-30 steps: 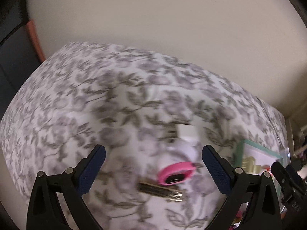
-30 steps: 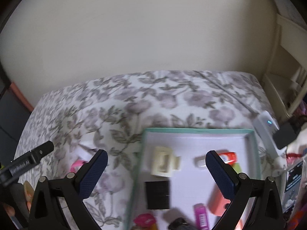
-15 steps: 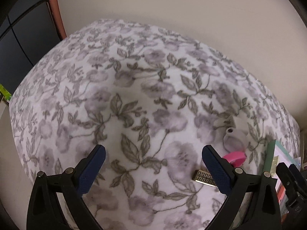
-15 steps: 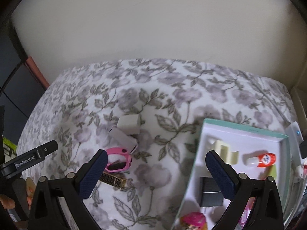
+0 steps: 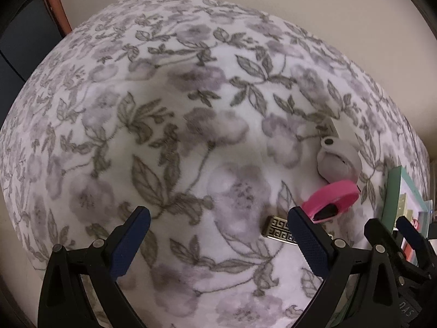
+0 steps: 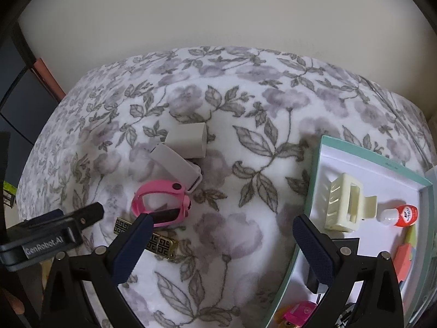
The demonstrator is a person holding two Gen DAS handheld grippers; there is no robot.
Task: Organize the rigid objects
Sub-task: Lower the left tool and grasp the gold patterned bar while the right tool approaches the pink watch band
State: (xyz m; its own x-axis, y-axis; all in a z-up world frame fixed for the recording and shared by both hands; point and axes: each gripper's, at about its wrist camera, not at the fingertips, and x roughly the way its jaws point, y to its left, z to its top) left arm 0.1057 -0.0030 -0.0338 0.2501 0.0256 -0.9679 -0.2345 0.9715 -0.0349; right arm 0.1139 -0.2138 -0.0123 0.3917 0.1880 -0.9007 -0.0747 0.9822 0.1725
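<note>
Nearing pink band (image 6: 159,203), claws agape

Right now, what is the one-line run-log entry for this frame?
left gripper: open, empty | right gripper: open, empty | on blanket: pink band, gold clip, grey case | tray: cream claw clip

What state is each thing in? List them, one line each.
left gripper: open, empty.
right gripper: open, empty.
pink band: lying on the floral cover, outside the tray.
gold clip: flat on the cover, outside the tray.
grey strap: on the cover.
white block: on the cover.
cream hair claw: inside the tray.
</note>
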